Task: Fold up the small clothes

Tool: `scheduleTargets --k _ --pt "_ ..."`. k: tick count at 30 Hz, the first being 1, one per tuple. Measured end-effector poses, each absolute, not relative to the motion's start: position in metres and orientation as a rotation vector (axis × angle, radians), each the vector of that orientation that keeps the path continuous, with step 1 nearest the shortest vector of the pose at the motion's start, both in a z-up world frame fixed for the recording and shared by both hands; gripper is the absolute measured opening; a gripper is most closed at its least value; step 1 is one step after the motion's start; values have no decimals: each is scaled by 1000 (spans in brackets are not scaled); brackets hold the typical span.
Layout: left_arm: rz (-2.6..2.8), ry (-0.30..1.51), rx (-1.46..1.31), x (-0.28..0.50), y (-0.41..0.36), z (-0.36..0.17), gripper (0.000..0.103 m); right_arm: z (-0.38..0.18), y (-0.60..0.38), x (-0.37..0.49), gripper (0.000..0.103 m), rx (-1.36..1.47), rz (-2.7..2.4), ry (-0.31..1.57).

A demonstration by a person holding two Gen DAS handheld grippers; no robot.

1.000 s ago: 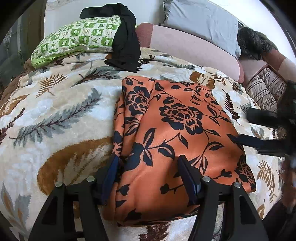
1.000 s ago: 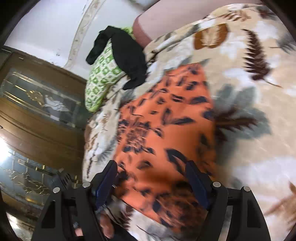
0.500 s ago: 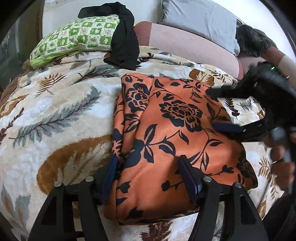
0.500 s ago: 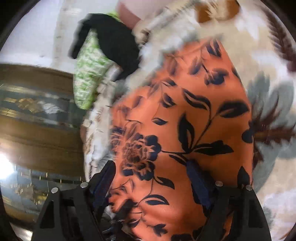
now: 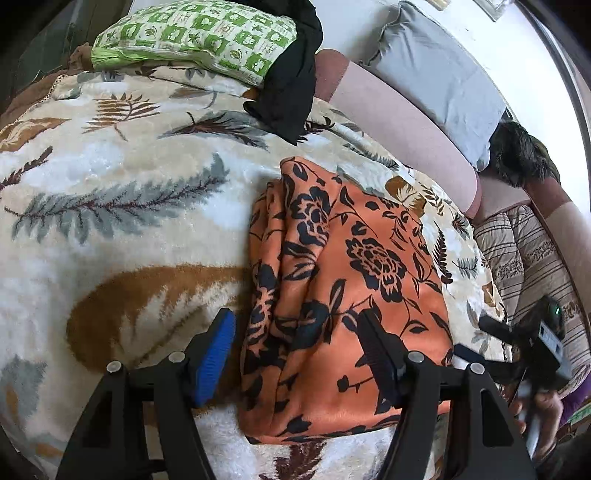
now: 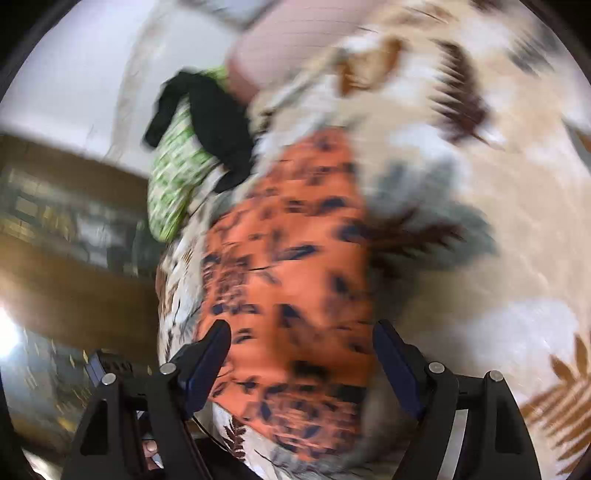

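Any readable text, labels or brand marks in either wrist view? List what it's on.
No readable text in either view.
green-and-white pillow: squares hold leaf-like motifs, no legible words.
orange floral garment: print only, no label showing.
right wrist view: motion-blurred, nothing could be read there anyway.

Black gripper (image 5: 295, 354) — blue pads (image 5: 216, 360), silver screws.

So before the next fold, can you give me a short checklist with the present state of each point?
1. Orange floral garment lies on the blanket: ok.
2. Garment already folded into a compact shape: ok.
3. Left tool open, pads not pressing cloth: ok.
4. Right tool open over the garment: ok.
5. Right wrist view sharp enough to aim: not ok, blurred.
6. Black garment clear of the work area, on the green pillow: ok.
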State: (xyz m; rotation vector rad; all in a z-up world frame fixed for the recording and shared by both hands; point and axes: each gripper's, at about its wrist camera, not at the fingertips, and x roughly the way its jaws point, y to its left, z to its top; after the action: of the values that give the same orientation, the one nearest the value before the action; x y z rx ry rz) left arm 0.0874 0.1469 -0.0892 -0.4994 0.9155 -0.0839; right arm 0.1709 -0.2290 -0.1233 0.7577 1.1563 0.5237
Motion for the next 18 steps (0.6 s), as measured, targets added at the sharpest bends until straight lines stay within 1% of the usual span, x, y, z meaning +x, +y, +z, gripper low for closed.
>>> scheduleTargets --k 3,5,8,12,15,17,18 --pt "-115 922 -528 95 149 -85 69 -126 -235 169 82 782 554 1141" --pt "-139 960 -548 108 152 -88 69 -126 -231 171 82 777 589 1142" --pt "-178 1043 -585 130 157 -100 69 -130 -222 179 82 781 629 1152" --pt "-197 1091 -597 144 161 -116 68 -147 -210 196 82 787 650 1182" --pt "-229 1087 -618 149 163 -121 56 -159 -198 208 82 785 667 1198" --pt "-245 1095 -598 152 160 -129 44 -162 -193 214 82 786 676 1189" --pt "-252 1088 -599 152 160 -134 40 -164 -190 217 81 786 680 1183"
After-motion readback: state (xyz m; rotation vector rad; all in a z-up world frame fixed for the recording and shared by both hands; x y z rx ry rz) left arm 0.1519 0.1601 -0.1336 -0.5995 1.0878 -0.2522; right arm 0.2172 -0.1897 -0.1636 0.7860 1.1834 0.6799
